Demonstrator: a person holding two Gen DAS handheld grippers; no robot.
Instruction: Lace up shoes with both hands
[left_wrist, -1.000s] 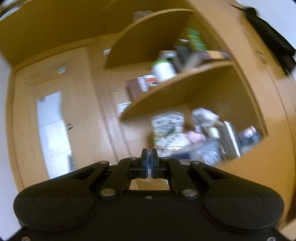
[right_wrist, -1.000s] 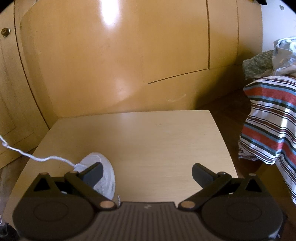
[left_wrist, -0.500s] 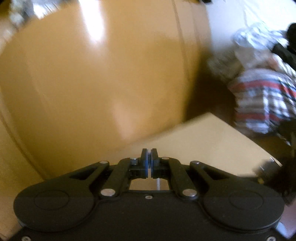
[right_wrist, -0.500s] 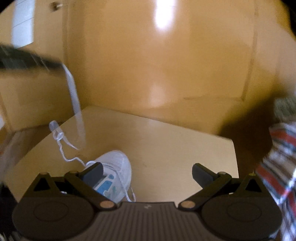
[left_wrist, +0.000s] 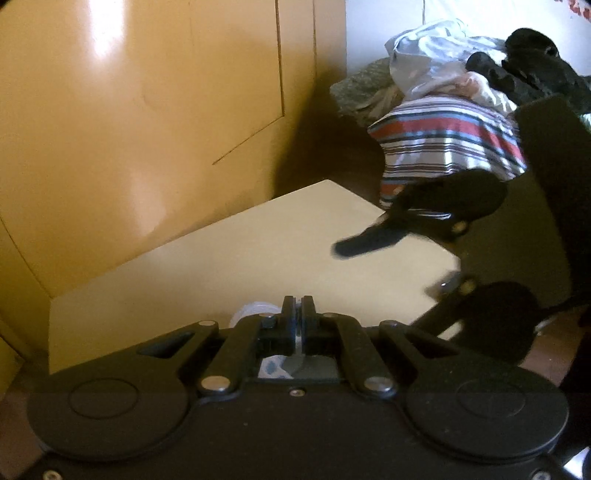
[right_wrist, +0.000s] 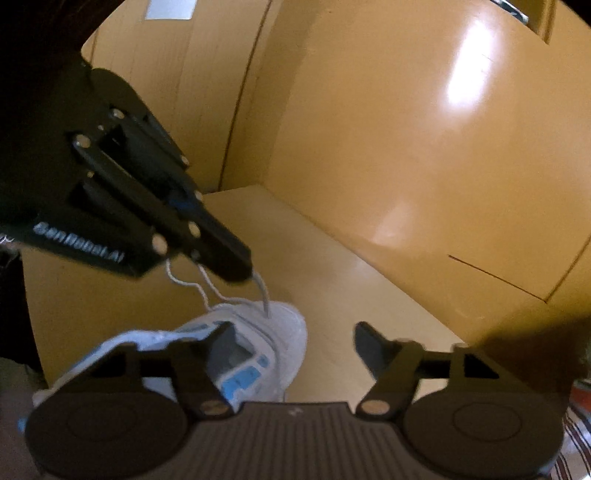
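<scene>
Left hand-held gripper dropped over shoe, clamped on lace; right hand-held gripper narrowing, apart, empty, above tabletop middle.

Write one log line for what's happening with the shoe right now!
left hand-held gripper: shut on white lace above shoe | right hand-held gripper: jaws just closing, nothing between | shoe on table

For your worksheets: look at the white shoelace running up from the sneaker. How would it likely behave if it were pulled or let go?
The shoelace probably acts limp: it hangs in loose curves below the left claw, which is shut on it. Pulled hard, it might drag or tip the sneaker, which looks light and rests unheld on the table. Released, it would likely drop slack.
</scene>
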